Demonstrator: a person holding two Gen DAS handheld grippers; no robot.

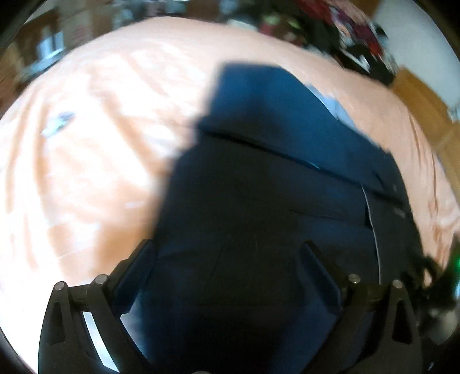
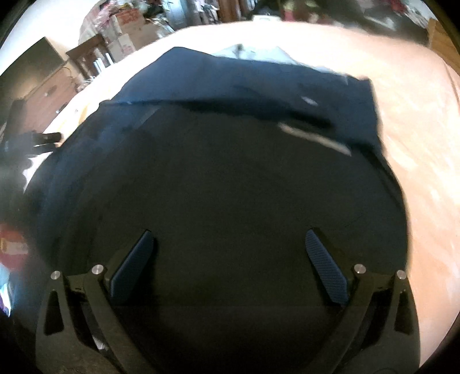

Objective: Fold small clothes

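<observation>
A dark navy garment (image 1: 273,178) lies spread on a peach bedsheet (image 1: 95,149), with a fold line across its upper part and a pale lining showing at its far edge. My left gripper (image 1: 227,247) hovers open over the garment's near left part, nothing between its fingers. In the right wrist view the same navy garment (image 2: 230,161) fills the middle, a pale strip lying on its right side. My right gripper (image 2: 230,233) stands open above the cloth, its ribbed blue pads (image 2: 325,264) wide apart. Both views are blurred.
The peach sheet (image 2: 417,149) stretches to the right of the garment. Cluttered boxes (image 2: 126,26) and a wooden dresser (image 2: 49,92) stand beyond the bed at the back left. A pile of dark and red clothes (image 1: 345,34) lies at the far edge.
</observation>
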